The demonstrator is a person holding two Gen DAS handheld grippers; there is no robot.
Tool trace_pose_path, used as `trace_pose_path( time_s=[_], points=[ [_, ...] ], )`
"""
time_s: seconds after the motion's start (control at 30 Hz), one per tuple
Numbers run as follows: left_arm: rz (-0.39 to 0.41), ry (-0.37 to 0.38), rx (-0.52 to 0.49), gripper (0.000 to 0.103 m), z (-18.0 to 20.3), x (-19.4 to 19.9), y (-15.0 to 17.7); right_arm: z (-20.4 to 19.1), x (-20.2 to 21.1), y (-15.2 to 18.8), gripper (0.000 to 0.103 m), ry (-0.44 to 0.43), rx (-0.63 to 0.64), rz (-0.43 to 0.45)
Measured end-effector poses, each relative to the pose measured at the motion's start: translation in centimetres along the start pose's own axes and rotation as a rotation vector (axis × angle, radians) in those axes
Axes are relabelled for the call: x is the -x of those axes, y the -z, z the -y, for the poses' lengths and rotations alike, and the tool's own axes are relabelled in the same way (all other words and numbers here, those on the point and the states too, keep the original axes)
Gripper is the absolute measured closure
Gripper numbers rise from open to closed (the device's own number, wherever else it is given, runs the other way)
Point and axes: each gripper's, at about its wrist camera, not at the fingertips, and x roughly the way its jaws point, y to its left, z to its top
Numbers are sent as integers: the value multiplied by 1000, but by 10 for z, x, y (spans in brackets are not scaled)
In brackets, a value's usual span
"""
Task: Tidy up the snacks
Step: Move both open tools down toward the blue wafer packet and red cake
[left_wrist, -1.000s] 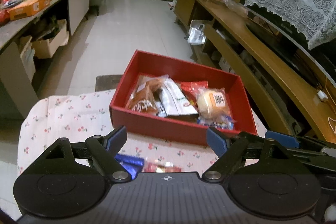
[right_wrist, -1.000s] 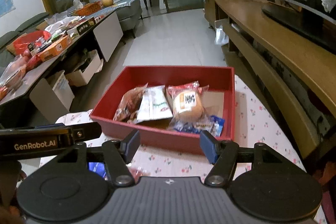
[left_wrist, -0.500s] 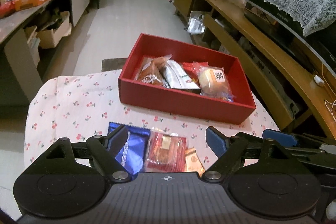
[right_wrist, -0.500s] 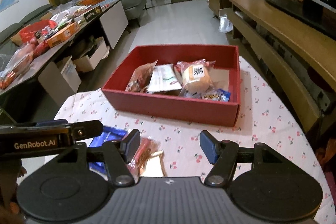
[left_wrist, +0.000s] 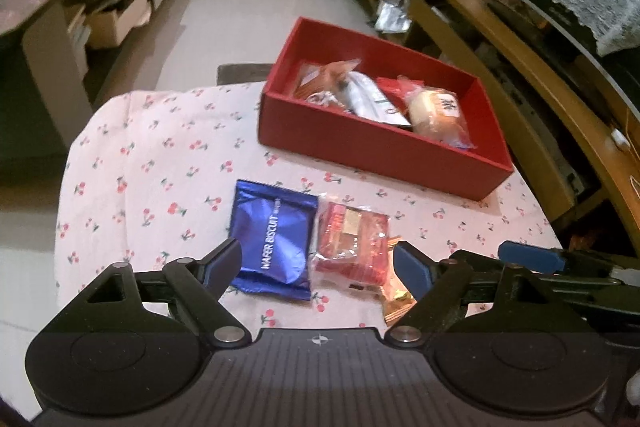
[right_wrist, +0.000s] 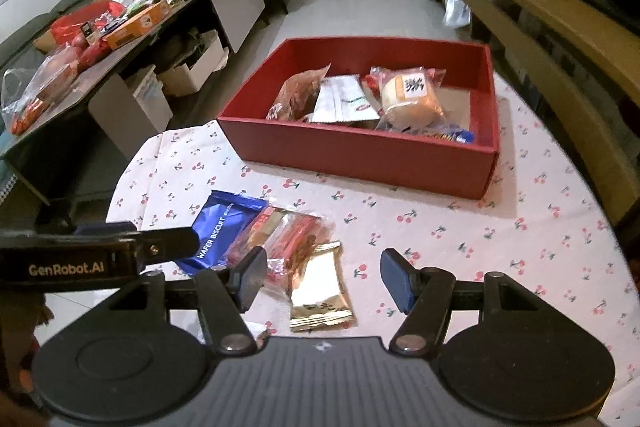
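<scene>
Where packets lie, tools (left_wrist: 318, 263) overhead.

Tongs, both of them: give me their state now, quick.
Left tongs: open, holding nothing, above the blue packet.
Right tongs: open, holding nothing, above the gold packet.

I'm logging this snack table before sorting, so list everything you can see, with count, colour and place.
cardboard box: one, red, open, far side of the table
snack packets inside the box: at least four, mixed colours, piled together
foil wafer biscuit packet: one, blue, on the cloth before the box
clear-wrapped snack packet: one, red, right beside the blue one
foil packet: one, gold, nearest the right gripper
cherry-print tablecloth: one, pale pink, covering the table
left gripper: one, black with blue pads, open, empty
right gripper: one, same colours, open, empty
</scene>
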Motion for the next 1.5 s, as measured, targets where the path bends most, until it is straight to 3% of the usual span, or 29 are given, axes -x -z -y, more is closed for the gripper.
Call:
trace_pose_path(
  time_s=[0.43, 0.67, 0.83, 0.93, 0.97, 1.0, 1.13, 1.23, 1.33, 1.5],
  points=[
    [-6, -41, 87, 15, -29, 3, -8, -33, -64, -18, 22, -6, -74, -95],
    [-26, -53, 109, 15, -37, 0, -9, -43, -99, -20, 23, 71, -29, -157],
    [-38, -54, 80, 15, -31, -5, -9, -30, -91, -16, 42, 58, 9, -143],
    [-60, -51, 93, 14, -29, -17, -10, -23, -76, -19, 60, 65, 42, -120],
    [-70, -48, 97, 14, -28, -22, -11, -20, -71, -20, 72, 67, 48, -117],
    [-82, -47, 100, 14, -27, -28, -12, -17, -69, -21, 74, 67, 48, -118],
    [-105, -61, 143, 14, -28, -45, -16, -2, -70, -24, 73, 25, -5, -140],
    [-102, -26, 203, 14, -35, -41, -20, 4, -71, -28, 71, -24, -88, -129],
    [-60, -5, 238, 14, -42, -26, -25, -8, -80, -30, 63, -4, -85, -141],
    [-30, 10, 266, 14, -49, -12, -29, -26, -94, -30, 38, 7, -101, -165]
  ],
)
